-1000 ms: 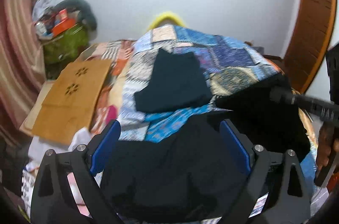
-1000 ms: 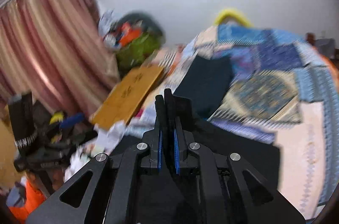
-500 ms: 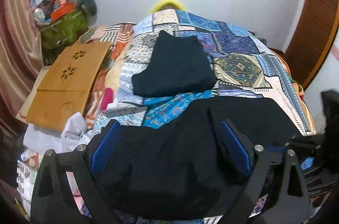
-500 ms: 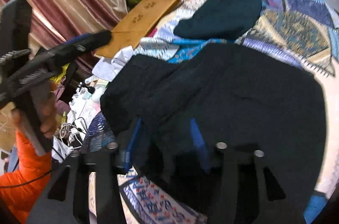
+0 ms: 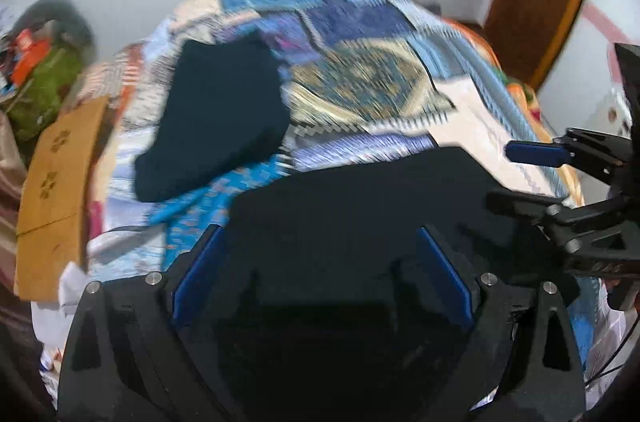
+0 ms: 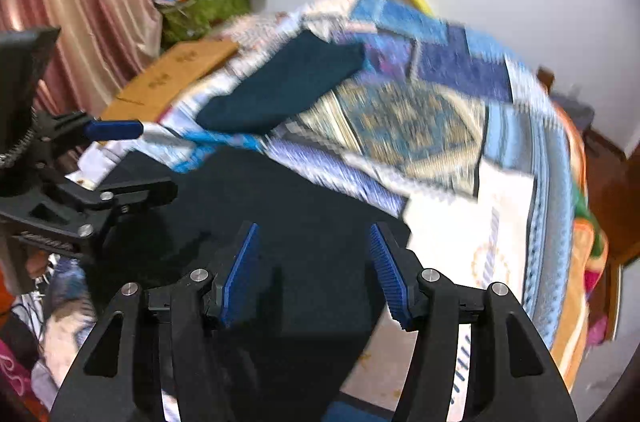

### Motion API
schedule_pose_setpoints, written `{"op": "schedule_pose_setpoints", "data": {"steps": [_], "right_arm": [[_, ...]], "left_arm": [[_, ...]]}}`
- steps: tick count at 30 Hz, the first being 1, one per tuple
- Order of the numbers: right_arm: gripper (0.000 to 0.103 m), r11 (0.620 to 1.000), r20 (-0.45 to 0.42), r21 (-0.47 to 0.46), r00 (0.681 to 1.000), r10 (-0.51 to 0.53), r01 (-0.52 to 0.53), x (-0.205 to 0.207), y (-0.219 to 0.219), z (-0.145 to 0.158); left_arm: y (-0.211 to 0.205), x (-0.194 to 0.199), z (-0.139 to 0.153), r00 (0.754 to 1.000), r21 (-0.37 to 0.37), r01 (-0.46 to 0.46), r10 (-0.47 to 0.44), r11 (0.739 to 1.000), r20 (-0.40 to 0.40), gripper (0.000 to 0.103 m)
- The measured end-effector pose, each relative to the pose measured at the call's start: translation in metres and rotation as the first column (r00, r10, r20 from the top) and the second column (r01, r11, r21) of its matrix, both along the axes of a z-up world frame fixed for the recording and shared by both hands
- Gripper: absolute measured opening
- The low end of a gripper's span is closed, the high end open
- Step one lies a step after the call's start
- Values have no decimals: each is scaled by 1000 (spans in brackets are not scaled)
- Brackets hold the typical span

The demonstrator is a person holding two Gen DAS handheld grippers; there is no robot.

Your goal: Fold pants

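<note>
Both grippers, left gripper (image 5: 320,274) and right gripper (image 6: 314,274), hang released over the black pants (image 5: 360,206) lying on the quilt (image 5: 360,82). Pinch one layer only and your fold skews.

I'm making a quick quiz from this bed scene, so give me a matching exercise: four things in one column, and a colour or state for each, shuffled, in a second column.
Things:
1. black pants
2. folded dark teal garment
3. wooden board
4. right gripper

Descriptions:
A. light brown, with flower-shaped cutouts
B. open, nothing between its blue pads
C. lying farther up the quilt, already folded
D. spread on the near end of the bed

Pairs: 1-D, 2-C, 3-A, 4-B
</note>
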State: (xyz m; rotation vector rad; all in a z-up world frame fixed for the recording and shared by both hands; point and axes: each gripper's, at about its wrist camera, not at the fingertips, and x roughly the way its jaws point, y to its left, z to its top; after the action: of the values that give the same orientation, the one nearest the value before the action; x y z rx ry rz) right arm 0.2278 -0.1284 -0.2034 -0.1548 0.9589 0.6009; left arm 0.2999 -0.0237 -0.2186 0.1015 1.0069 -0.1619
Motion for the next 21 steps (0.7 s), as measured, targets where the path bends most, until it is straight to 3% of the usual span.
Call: {"op": "schedule_pose_setpoints", "data": {"steps": [3, 6, 8, 12, 18, 21], "right_arm": [[53, 1000, -64, -22, 998, -4, 3, 0, -8, -29], [53, 1000, -53, 7, 999, -9, 10, -14, -20, -35], [53, 999, -60, 26, 998, -23, 24, -21, -28, -34], [53, 997, -71, 57, 997, -40, 44, -41, -44, -35], [53, 995, -78, 63, 995, -67, 72, -60, -54, -29], [53, 996, -78, 43, 994, -71, 74, -64, -54, -21]], "left_arm": [[-17, 9, -22, 999, 71, 36, -33, 997, -41, 95], [-25, 8, -43, 996, 117, 53, -45, 992, -74, 96], [-18, 0, -43, 998, 85, 30, -25, 996, -53, 96], [-5, -14, -43, 996, 12, 15, -14, 1000, -86, 96], [6, -54, -40, 999, 22, 15, -14, 1000, -42, 96], [19, -65, -35, 996, 3, -12, 12, 1000, -85, 96]]}}
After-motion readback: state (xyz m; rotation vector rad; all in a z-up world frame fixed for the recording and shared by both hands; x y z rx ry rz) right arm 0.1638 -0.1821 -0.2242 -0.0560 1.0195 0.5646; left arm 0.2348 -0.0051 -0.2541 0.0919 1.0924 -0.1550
